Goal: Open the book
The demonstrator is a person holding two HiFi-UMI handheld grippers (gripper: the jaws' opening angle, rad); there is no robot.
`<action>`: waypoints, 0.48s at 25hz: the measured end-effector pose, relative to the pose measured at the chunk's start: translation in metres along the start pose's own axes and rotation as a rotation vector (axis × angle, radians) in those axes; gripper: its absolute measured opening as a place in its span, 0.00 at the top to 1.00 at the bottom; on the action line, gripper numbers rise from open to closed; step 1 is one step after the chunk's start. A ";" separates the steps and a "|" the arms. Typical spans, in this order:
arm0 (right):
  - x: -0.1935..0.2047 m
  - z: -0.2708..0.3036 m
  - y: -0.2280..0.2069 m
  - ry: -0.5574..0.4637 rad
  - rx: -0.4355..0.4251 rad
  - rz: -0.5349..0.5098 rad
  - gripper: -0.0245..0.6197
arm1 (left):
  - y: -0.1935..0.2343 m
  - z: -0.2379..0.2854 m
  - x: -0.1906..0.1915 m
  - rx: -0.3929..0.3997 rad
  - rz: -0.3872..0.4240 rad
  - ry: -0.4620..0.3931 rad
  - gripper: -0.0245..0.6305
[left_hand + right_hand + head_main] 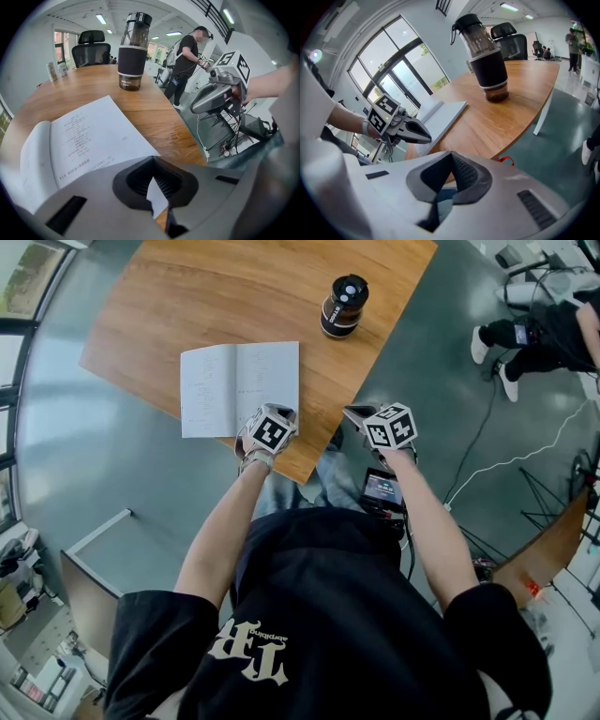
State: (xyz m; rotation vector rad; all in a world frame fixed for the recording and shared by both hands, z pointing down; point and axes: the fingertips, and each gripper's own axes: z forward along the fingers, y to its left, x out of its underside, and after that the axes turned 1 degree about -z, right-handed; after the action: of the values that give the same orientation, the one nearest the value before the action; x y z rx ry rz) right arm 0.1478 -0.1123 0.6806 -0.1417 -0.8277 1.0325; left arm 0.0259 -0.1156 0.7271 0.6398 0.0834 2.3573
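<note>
Book (239, 388) lies open flat on table (234, 296) nr its edge, pages thin, light & floppy, so pinch a corner; left gripper (151, 161) clenched by that corner, right gripper (451, 154) clenched, empty

the wooden table (234, 287) is standing on a grey-green floor (94, 456) and it's carrying two things. a book (239, 388) is lying open and flat close to the table's near edge, white pages facing up, one corner sitting right by that edge. a dark bottle (343, 306) with a black lid is standing upright further back toward the right side, well apart from the book.
</note>
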 end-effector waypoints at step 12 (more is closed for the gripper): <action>-0.016 -0.006 0.024 -0.031 0.054 -0.079 0.98 | 0.032 -0.081 0.010 -0.017 -0.075 -0.194 0.95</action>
State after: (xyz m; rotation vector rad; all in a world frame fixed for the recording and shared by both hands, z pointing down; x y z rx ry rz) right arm 0.1316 -0.1107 0.6565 -0.0472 -0.8261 0.9842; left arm -0.0377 -0.1247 0.6671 0.8384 0.0012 2.2105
